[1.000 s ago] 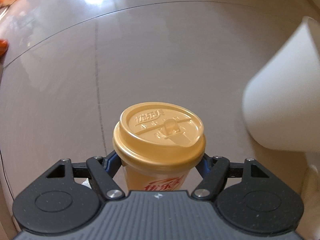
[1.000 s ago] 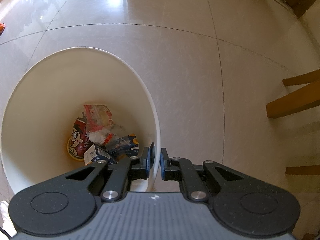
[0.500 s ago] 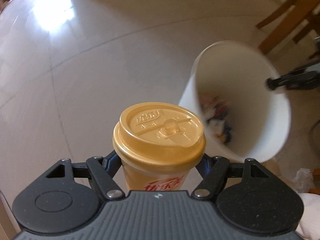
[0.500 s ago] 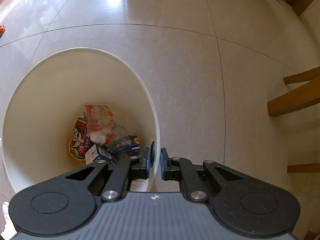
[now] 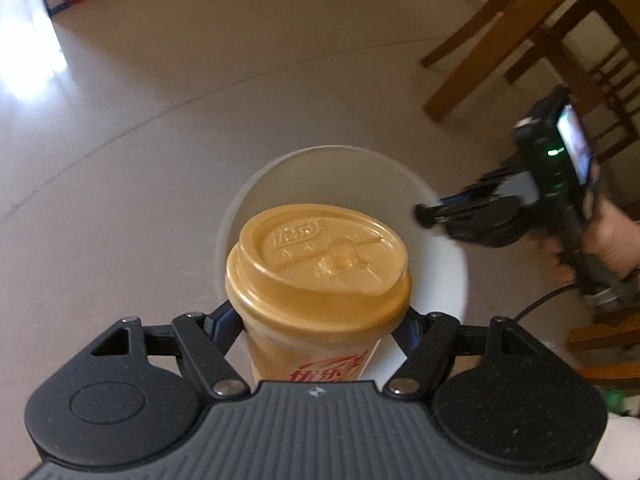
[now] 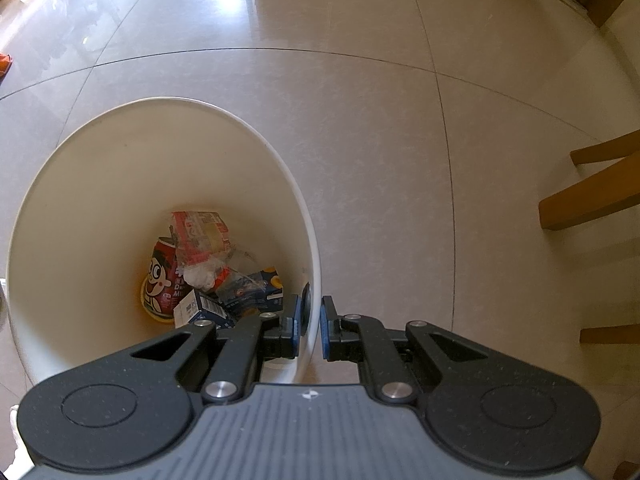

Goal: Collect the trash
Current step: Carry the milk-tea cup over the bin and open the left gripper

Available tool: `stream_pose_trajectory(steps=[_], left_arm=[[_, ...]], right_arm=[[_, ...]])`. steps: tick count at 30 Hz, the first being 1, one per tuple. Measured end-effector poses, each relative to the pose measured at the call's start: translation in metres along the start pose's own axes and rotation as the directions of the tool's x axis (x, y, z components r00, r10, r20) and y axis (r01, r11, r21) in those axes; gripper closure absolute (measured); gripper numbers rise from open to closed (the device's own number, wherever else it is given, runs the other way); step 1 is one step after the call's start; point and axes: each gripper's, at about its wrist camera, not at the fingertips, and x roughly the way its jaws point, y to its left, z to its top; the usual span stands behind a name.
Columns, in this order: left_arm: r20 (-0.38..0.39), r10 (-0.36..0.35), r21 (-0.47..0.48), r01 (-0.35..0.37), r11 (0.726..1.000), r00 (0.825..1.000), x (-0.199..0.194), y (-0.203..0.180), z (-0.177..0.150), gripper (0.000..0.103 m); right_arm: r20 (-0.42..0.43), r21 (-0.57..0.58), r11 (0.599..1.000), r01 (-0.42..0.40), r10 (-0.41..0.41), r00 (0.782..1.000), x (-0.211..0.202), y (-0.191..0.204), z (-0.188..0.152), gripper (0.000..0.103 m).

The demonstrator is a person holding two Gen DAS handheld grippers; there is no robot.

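While the right gripper point(image 6: 310, 330) pinches the near rim of the white bin point(image 6: 80, 168) and steadies it on the tiled floor point(image 6: 400, 120), the left gripper point(image 5: 320, 320) carries a lidded tan drink cup point(image 5: 320, 256) directly in front of the bin's mouth in the left wrist view. The left jaws have just been opening, with the cup between them; the cup sits upright and unshifted in the fingers, so it seems carried for now, though I cannot tell whether the pads press firmly on it. The right jaws stand narrow, closed on the thin bin wall, 1 pad inside and 1 outside.

Much of the collecting looks done. At the bottom of the bin lie a red can with a cartoon face point(image 6: 162, 276), a crumpled clear wrapper point(image 6: 200, 240), a small blue-and-white carton point(image 6: 204, 310) and a dark blue packet point(image 6: 256, 288). The cup is not yet in; it hangs over the opening, ready to drop. In my judgement the step in hand is the release of this cup. A small orange scrap point(image 6: 5, 65) lies on the floor at the far left edge of the right wrist view, possibly more trash to fetch; whether other pieces remain is not shown.
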Motion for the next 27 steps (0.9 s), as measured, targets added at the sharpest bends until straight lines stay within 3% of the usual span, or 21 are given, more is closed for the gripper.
stream_pose_trajectory(steps=[1, 2, 11, 20, 27], left_arm=[[0.0, -0.02, -0.001, 0.02, 1.0, 1.0, 0.003, 0.0, 0.0, 0.013], [0.003, -0.022, -0.008, 0.022, 1.0, 1.0, 0.004, 0.001, -0.001, 0.011], [0.013, 0.014, -0.066, -0.013, 0.998, 1.0, 0.002, 0.02, -0.016, 0.011], [0.052, 0.133, -0.138, -0.125, 0.983, 0.99, 0.0, 0.049, -0.04, 0.01], [0.09, 0.253, -0.239, -0.225, 0.944, 0.963, -0.005, 0.085, -0.077, 0.01]], right_arm=[[0.0, 0.0, 1.0, -0.001, 0.001, 1.0, 0.0, 0.0, 0.0, 0.091], [0.0, 0.002, 1.0, -0.002, 0.002, 1.0, 0.0, 0.0, 0.0, 0.091], [-0.002, 0.007, 1.0, -0.006, 0.006, 1.0, 0.001, -0.001, 0.001, 0.091], [-0.007, -0.001, 1.0, 0.01, -0.01, 1.0, 0.002, 0.003, 0.002, 0.091], [-0.008, 0.0, 1.0, 0.023, -0.023, 1.0, 0.003, 0.007, 0.001, 0.091]])
